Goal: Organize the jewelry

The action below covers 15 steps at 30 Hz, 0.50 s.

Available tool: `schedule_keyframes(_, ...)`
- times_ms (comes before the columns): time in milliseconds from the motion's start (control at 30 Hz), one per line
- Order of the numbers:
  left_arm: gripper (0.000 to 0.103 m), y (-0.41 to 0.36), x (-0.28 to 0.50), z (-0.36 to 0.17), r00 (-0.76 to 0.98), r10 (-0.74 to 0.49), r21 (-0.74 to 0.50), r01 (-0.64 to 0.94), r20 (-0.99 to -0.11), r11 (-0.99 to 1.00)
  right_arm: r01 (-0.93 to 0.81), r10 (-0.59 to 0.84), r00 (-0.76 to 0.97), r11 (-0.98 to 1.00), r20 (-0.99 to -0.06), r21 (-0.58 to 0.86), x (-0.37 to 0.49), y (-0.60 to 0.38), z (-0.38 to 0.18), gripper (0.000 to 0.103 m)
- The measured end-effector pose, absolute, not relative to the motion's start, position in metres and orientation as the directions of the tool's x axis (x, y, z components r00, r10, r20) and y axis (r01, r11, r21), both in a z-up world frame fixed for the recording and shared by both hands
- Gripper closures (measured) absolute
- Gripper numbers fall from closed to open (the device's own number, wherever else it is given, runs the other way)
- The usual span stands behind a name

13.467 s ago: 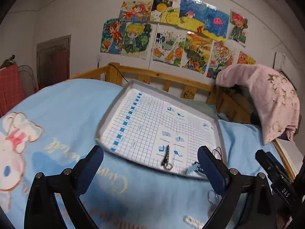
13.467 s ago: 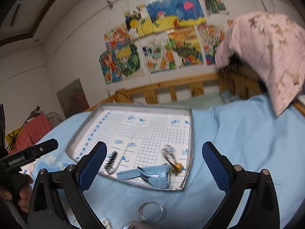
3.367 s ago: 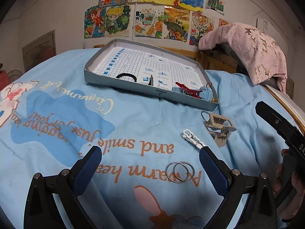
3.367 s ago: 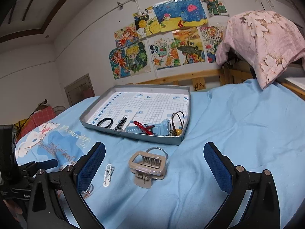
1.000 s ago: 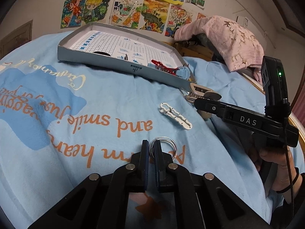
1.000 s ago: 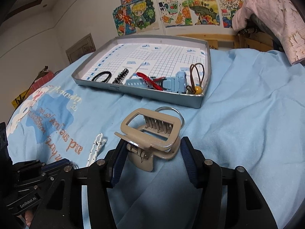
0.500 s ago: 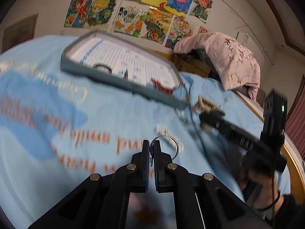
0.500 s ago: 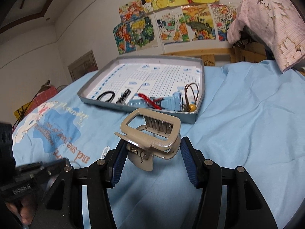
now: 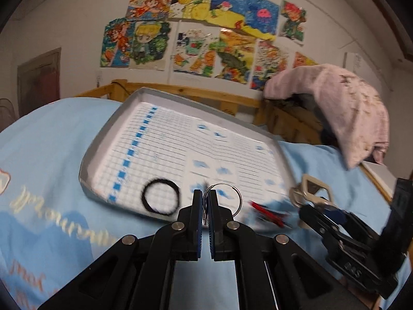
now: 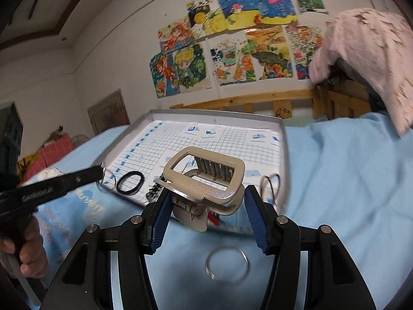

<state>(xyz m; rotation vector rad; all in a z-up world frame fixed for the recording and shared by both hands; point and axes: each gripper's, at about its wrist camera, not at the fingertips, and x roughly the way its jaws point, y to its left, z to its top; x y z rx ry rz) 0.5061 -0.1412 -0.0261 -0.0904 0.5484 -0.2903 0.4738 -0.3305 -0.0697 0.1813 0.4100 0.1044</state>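
My left gripper (image 9: 204, 193) is shut on thin silver rings (image 9: 227, 196) and holds them over the near edge of the grey tray (image 9: 103, 139) lined with grid paper. My right gripper (image 10: 206, 201) is shut on a beige claw hair clip (image 10: 206, 178), held above the tray's (image 10: 216, 115) near right part. It also shows in the left wrist view (image 9: 312, 191). In the tray lie a black hair tie (image 9: 160, 199), a black clip (image 10: 153, 192), a red clip (image 9: 268, 210) and a brown elastic (image 10: 271, 183). The left gripper with its rings (image 10: 103, 174) shows at left.
A silver ring (image 10: 227, 263) lies on the blue blanket (image 10: 348, 180) just below my right gripper. A wooden bed rail (image 9: 201, 98) runs behind the tray. A pink cloth (image 9: 348, 106) hangs over it at the right.
Both grippers have lifted off the blanket and moved forward over the tray's near edge, the left with the rings, the right with the beige clip.
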Motion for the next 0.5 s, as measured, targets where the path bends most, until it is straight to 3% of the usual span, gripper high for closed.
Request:
schedule_keyframes(333, 0.098, -0.137, 0.556, -0.057, 0.775, -0.224, -0.131, 0.181, -0.591, 0.975, 0.009, 0.074, 0.878, 0.985, -0.473, 0.170, 0.521, -0.318, -0.074, 0.052)
schedule_keyframes(500, 0.098, -0.130, 0.553, -0.061, 0.775, -0.234, -0.154, 0.178, -0.586, 0.972, 0.017, 0.082, 0.869, 0.981, -0.487, 0.195, 0.529, -0.318, -0.077, 0.051)
